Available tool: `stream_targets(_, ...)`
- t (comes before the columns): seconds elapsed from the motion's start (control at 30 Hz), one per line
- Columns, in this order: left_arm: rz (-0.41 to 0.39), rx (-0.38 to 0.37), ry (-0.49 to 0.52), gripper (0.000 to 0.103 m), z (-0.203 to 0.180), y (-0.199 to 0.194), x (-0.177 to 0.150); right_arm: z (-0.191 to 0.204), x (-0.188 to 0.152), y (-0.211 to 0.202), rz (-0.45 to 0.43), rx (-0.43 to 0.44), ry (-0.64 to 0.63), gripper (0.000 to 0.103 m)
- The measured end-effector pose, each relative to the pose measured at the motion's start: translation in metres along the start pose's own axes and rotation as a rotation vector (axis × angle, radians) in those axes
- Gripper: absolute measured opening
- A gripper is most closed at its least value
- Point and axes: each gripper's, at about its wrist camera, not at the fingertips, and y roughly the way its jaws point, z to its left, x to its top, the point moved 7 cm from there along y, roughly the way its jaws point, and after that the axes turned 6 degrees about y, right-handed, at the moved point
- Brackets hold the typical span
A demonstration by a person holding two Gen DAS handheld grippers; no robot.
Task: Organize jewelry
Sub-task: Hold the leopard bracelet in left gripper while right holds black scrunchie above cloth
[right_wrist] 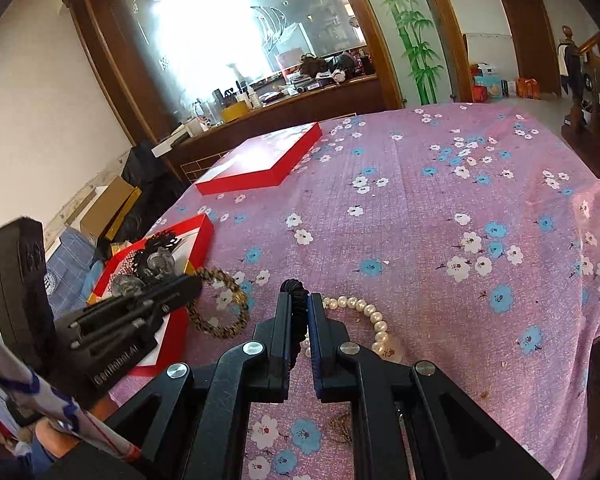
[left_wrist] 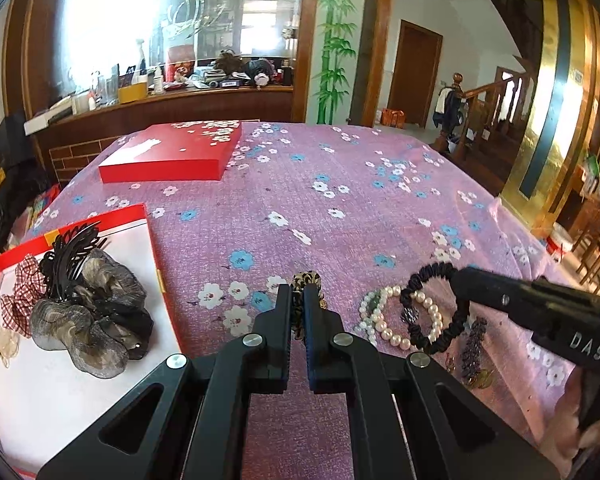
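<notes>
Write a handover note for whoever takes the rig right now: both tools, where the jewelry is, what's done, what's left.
Left tool: shut on the leopard-print hair tie.
Right tool: shut on the black scrunchie.
Done: the open red box at left already holds the grey scrunchie, a checked scrunchie and a black hair clip.
Left: both held ties, then the pearl bracelets and small dark pieces on the floral tablecloth. The red lid lies farther back.
</notes>
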Motion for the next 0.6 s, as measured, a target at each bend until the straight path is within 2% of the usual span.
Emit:
stream_targets(0.27,-0.019,0.053,0.082,0.005,-0.013,-0.002,-0.003,0.000,-0.001,-0.002,-0.006,0.004,0.002,0.009)
stream_targets(0.6,-0.021,0.064,0.090,0.005,-0.012,-0.003,-0.003,-0.002,-0.003,0.001,0.004,0.001,0.002,0.009)
